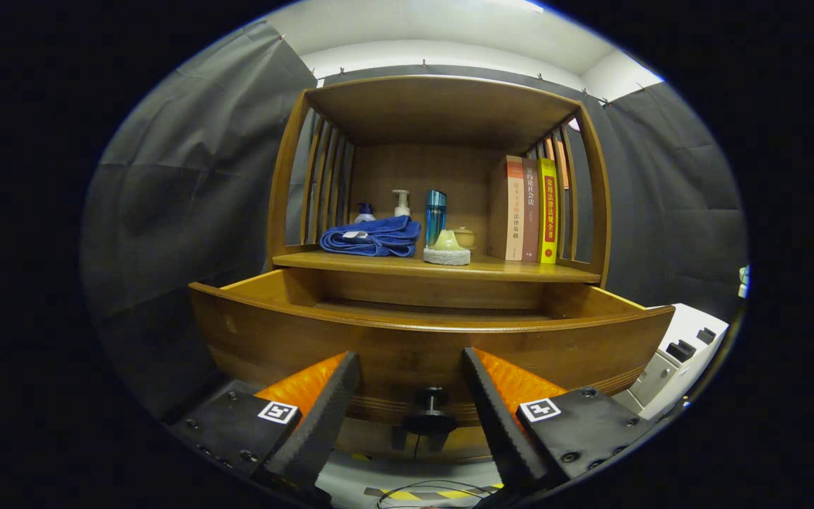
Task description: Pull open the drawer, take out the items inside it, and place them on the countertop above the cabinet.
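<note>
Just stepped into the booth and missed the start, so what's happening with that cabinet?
A person is working a handheld tool at a wooden cabinet. Its drawer is pulled open, and the tool's fingers are spread apart on either side of the dark knob, not pressing it. On the countertop above sit a blue towel, bottles and books. The drawer's inside is hidden from here.

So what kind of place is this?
Likely a staged booth set up like a home: a wooden cabinet with books and toiletry bottles, dark cloth walls. The open gripper faces its pulled-out drawer.
</note>
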The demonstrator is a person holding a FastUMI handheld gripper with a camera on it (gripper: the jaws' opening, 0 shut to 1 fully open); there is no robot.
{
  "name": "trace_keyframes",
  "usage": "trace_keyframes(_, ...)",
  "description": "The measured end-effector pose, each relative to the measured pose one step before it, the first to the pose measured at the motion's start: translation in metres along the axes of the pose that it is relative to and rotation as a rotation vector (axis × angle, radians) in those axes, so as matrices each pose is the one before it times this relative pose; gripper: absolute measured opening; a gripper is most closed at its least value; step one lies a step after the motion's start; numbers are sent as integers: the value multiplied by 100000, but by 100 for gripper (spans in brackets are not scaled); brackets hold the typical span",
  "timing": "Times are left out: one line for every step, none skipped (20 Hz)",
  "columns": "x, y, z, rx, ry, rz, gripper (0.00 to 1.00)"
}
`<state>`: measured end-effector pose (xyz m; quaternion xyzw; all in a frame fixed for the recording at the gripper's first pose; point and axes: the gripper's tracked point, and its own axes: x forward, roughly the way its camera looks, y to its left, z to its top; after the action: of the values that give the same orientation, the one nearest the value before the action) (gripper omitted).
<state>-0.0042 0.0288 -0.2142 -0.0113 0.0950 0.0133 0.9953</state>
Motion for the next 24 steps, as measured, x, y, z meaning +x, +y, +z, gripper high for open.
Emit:
trace_keyframes(429, -4, 184, -719, -489, -167, 98)
trace_keyframes(477, -86, 308, -1211, -487, -75, 98)
trace_keyframes(704, -103, 37, -1634, -199, -569, 98)
trace_keyframes(570, -165, 200, -1109, -740, -814, 98)
trace_keyframes(556, 3, 98, -1397, -259, -679, 98)
trace_keyframes(646, -77, 81, -1079, -671, -514, 98)
trace_keyframes(450, -65, -198, -430, 330, -497, 98)
trace_keyframes(575, -50, -71, -16, 301, -632, 98)
trace_keyframes(732, -48, -89, 479, 208, -757, 98)
trace_keyframes(625, -54, -45, 913, 197, -819, 98)
trace_keyframes(855, -51, -44, 842, 268, -555, 98)
trace_keyframes(643, -42, -100, 631, 298, -306, 98)
trace_keyframes(695, -44, -17, 417, 79, -177, 98)
trace_keyframes(549, -38, -56, -29, 110, -126, 98)
trace_keyframes(546, 36, -100, -207, -19, -131, 98)
trace_keyframes(416, 2, -94, -376, 218, -36, 98)
trace_keyframes(500, 7, -189, -389, 168, 50, 98)
trace_keyframes(501, -17, -14, -189, -68, 53, 98)
trace_keyframes(464, 11, -13, -57, -69, 32, 98)
trace_keyframes(489, -22, -111, 76, 241, -48, 98)
trace_keyframes(423, -16, -75, 114, 21, -84, 98)
trace_keyframes(385, -1, -114, -149, 205, -99, 98)
trace_keyframes(422, 22, -116, -286, 288, -69, 98)
trace_keyframes(399, 11, -91, -452, 100, -48, 98)
